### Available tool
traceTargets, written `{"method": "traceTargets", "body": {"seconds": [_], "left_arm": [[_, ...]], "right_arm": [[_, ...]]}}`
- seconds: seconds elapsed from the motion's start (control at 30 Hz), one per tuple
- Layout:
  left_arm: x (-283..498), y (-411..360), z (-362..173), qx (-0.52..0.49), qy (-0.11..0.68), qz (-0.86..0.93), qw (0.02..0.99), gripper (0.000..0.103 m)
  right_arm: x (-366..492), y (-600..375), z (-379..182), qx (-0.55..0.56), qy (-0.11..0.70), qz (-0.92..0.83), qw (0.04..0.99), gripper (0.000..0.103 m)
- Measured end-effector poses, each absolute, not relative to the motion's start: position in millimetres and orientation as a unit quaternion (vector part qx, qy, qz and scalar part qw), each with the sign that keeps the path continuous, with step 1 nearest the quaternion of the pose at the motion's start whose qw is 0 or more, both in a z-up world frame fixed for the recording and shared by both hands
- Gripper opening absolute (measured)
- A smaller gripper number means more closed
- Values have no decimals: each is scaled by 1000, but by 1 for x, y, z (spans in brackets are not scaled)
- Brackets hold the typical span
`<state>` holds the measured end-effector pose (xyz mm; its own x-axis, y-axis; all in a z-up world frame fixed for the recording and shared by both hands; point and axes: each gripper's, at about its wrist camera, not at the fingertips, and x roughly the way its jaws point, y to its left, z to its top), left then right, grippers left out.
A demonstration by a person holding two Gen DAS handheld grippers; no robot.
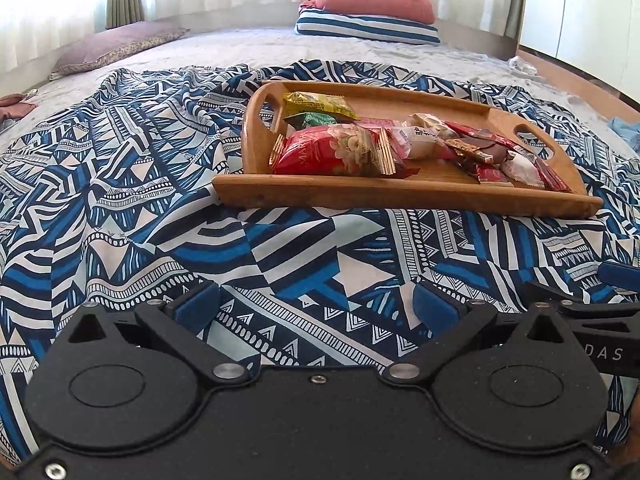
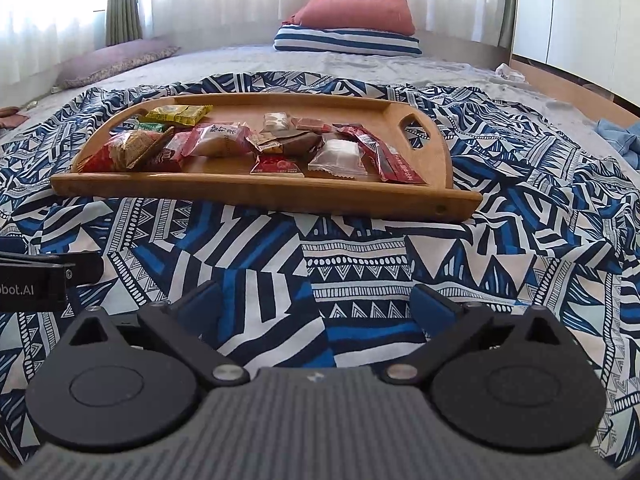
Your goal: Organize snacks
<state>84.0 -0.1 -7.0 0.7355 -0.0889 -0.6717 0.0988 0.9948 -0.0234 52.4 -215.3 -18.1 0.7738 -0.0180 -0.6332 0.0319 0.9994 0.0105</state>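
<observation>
A wooden tray (image 1: 400, 196) with two handle slots sits on a blue-and-white patterned cloth; it also shows in the right wrist view (image 2: 280, 196). Several snack packets lie in it: a big red nut bag (image 1: 332, 152) (image 2: 120, 152), a yellow packet (image 1: 320, 103) (image 2: 180, 114), a green one (image 1: 312, 120), red, brown and clear wrappers (image 2: 340, 156). My left gripper (image 1: 316, 308) is open and empty, low over the cloth in front of the tray. My right gripper (image 2: 316, 308) is open and empty, also short of the tray.
The cloth (image 1: 120, 200) covers a grey bed (image 2: 240, 60). A red pillow (image 1: 380, 0) on a striped one (image 1: 368, 30) lies at the far end, a purple pillow (image 1: 116, 46) at far left. The other gripper shows at each view's edge (image 1: 600, 320) (image 2: 40, 276).
</observation>
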Motion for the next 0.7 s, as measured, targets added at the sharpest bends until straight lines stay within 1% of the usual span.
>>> {"method": "traceTargets", "body": {"seconds": [0.7], "left_arm": [[83,0,-7,7,357,-47,933,103]], "right_arm": [[53,-217,-21,11,333,-7,943,103]]}}
